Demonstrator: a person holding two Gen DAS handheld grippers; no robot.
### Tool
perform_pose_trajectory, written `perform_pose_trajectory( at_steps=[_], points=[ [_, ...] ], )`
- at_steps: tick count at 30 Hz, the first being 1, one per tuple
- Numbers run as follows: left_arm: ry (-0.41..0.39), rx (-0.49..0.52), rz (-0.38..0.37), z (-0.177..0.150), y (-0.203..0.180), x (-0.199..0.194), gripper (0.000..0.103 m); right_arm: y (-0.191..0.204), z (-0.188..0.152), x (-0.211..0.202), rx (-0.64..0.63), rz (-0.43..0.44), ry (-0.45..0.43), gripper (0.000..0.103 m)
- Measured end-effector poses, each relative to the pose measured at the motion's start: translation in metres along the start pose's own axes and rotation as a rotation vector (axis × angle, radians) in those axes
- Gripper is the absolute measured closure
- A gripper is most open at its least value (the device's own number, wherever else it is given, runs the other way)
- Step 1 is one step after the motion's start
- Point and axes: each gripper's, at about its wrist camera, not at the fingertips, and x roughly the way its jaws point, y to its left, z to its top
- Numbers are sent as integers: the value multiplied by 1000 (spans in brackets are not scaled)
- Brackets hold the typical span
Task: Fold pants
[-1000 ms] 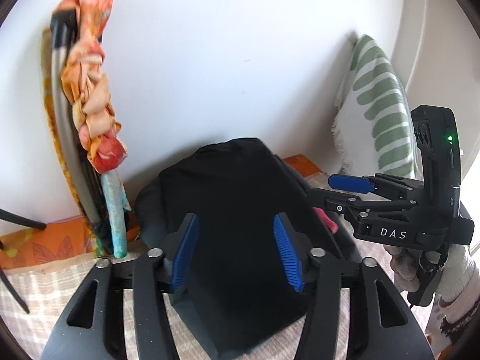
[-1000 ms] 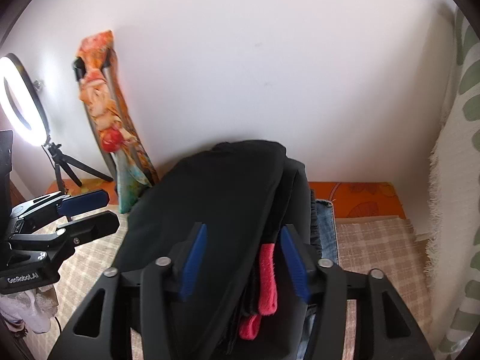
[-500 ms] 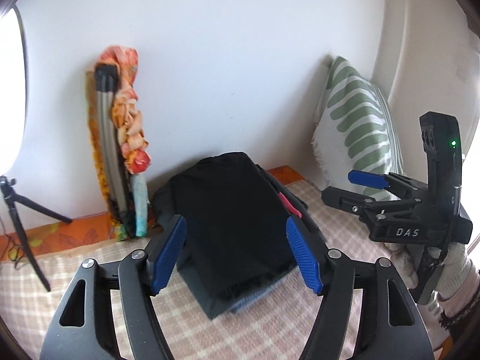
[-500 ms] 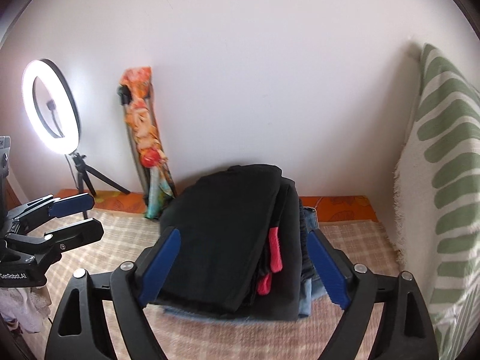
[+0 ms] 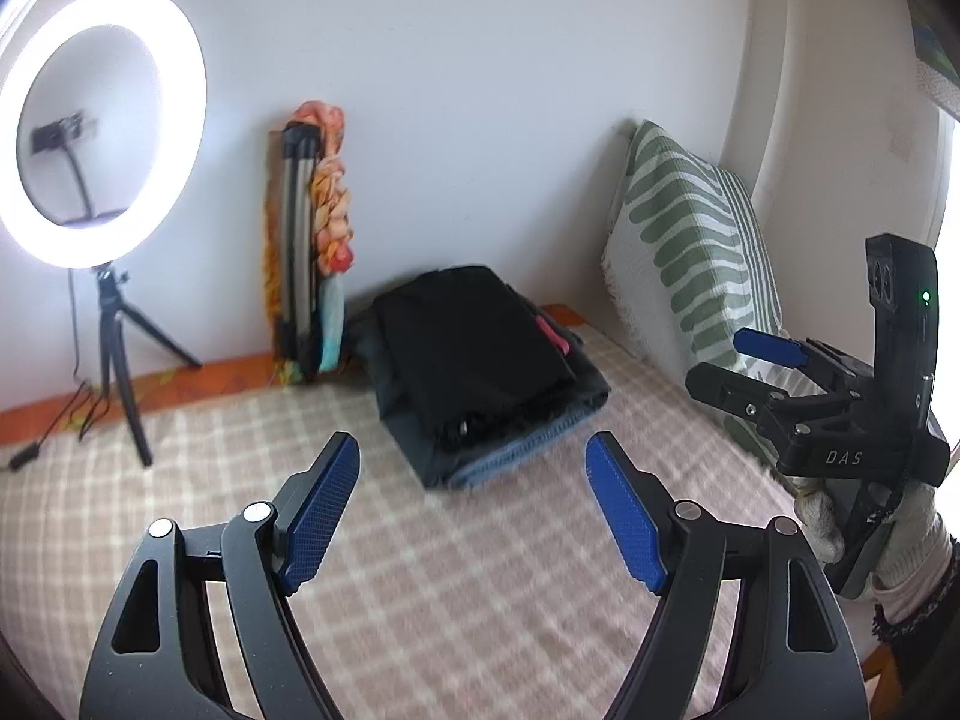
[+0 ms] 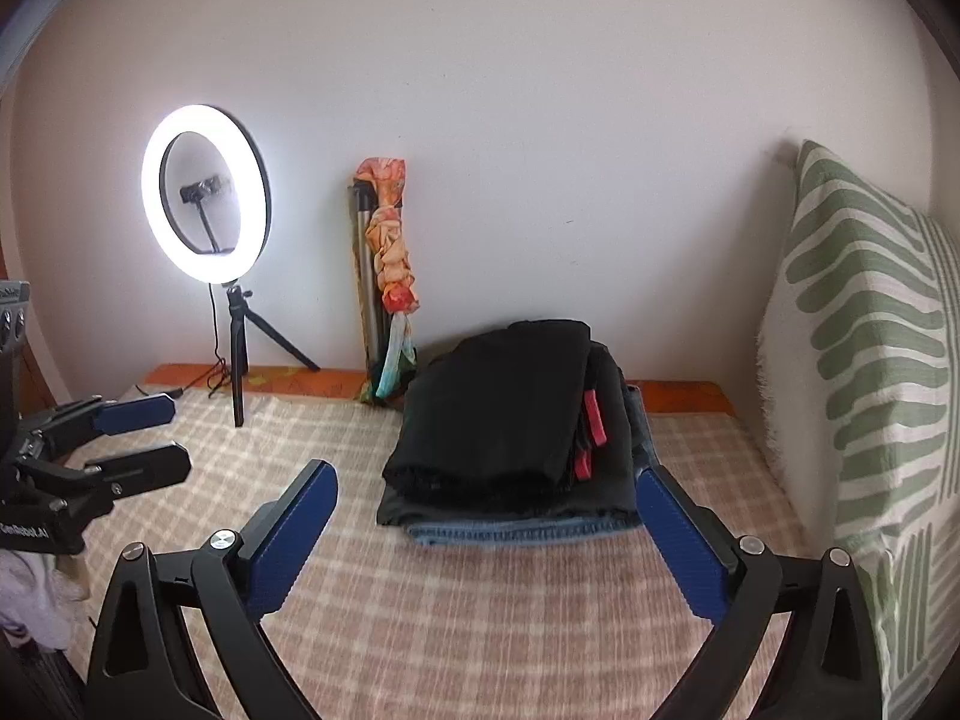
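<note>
Pants [image 6: 498, 414] black, folded flat atop clothes stack, left gripper [image 5: 474, 507] and right gripper [image 6: 486, 540] spread, empty.

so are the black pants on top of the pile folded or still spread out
Folded. The black pants lie as a compact rectangle on top of the stack of folded clothes on the checked bedcover, with neither claw touching them.
</note>
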Motion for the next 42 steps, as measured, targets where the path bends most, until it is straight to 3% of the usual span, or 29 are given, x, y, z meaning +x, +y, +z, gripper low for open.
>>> perform_pose_trajectory(
  at_steps=[7, 21, 30, 42],
  points=[
    [-3, -57, 5, -29, 5, -43, 22, 24, -29, -38, 19, -32, 5, 0],
    [12, -46, 82, -79, 0, -100, 21, 63, -66, -102, 61, -92, -54, 0],
    [13, -37, 127, -101, -3, -126, 21, 75, -89, -122, 126, -153, -76, 0],
    [50, -44, 128, -113, -3, -135, 21, 84, -105, -132, 132, -162, -54, 0]
  ],
)
